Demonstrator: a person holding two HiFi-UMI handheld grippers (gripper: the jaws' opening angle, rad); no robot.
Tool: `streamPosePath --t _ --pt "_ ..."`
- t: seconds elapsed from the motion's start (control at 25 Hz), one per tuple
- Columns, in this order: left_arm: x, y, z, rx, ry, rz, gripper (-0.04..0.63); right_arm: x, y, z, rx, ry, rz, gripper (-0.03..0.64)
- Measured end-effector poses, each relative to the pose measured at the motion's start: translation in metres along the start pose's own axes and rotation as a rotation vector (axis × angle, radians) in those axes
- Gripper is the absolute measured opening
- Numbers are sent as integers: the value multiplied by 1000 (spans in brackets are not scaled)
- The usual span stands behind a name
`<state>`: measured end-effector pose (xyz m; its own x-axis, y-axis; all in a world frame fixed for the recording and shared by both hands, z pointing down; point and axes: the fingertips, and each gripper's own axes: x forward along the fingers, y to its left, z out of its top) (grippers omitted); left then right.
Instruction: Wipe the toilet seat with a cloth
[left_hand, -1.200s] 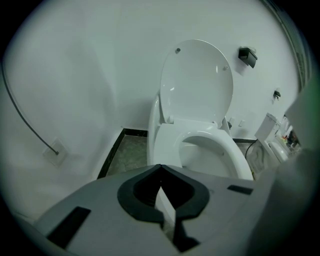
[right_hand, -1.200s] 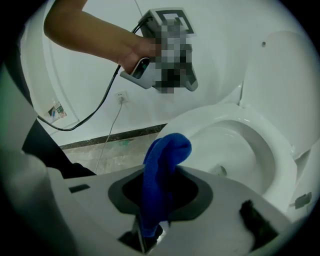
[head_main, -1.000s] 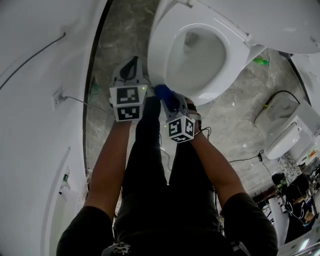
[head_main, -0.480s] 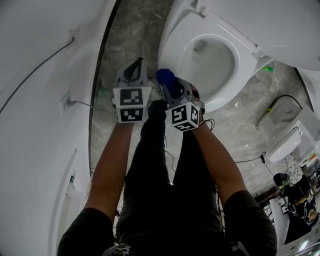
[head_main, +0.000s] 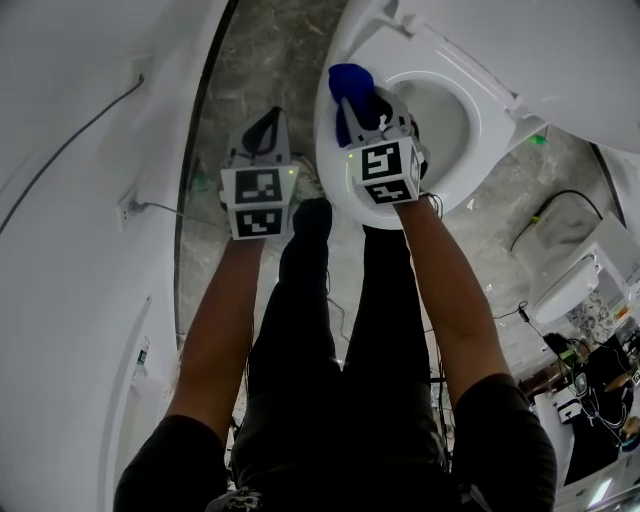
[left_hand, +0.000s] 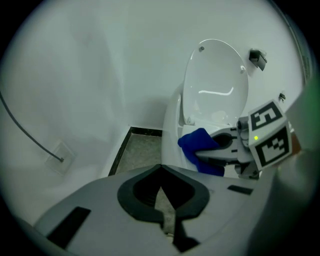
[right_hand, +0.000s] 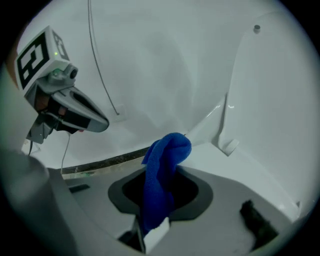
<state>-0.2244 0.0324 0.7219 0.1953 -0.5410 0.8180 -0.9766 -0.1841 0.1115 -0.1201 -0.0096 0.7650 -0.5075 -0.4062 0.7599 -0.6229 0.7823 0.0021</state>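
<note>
- Cloth (head_main: 350, 82), blue, is clenched in my right gripper (head_main: 362, 105), over the toilet seat (head_main: 328, 155) at its left rim.
- My left gripper (head_main: 267, 128) is closed and empty, left of it.

Pair: left gripper (head_main: 266, 128), right gripper (head_main: 352, 105), grey shells, black-and-white marker cubes (head_main: 258, 203), green lights (head_main: 288, 172). Person: dark short sleeves (head_main: 170, 465), black trousers (head_main: 330, 380) at 6 o'clock.

Bright, even light off the white wall (left_hand: 75, 75); a glare streak crosses the raised toilet lid (left_hand: 215, 92). My gripper views bulge, corners vignetted black. The blue cloth (right_hand: 162, 170) looks sharp, the near foreground soft.
</note>
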Motion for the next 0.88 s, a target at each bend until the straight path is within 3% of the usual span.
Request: streamPosePath --t 0.36,0.6,0.76,0.88 --pt "5 -7 -1 15 9 -6 9 8 -67 17 52 -8 -93 94" --pt "4 -19 1 31 3 -14 9 -7 -111 6 193 1 -197 94" --pt "2 -29 8 36 -14 -22 9 -55 -128 23 223 -118 -225 94" --pt "-2 -37 16 37 -29 -27 9 -104 -131 15 347 -189 -237 94"
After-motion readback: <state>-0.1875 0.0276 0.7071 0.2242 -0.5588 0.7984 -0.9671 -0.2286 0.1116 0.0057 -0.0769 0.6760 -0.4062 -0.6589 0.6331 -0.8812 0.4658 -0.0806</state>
